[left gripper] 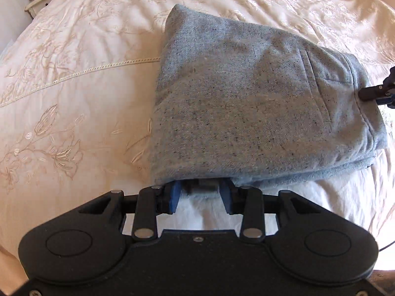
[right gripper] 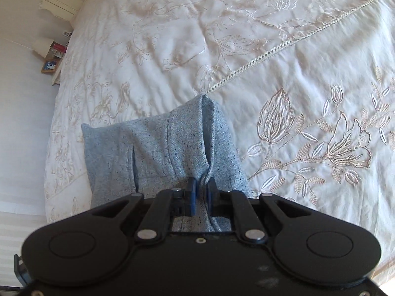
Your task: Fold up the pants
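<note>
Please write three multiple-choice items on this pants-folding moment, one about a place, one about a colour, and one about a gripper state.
1. Where do the pants lie?
A. on the embroidered bedspread
B. on a wooden floor
C. in a basket

2. What colour are the pants?
A. black
B. speckled light blue-grey
C. red

3. How does the right gripper stand?
A. wide open above the bed
B. out of view
C. shut on a pinch of the pants

Answers:
1 A, the cream floral cover surrounds the folded bundle on all sides.
2 B, both wrist views show the same pale flecked cloth.
3 C, fabric is squeezed between its blue fingers, while the left gripper is open at the bundle's near edge.
</note>
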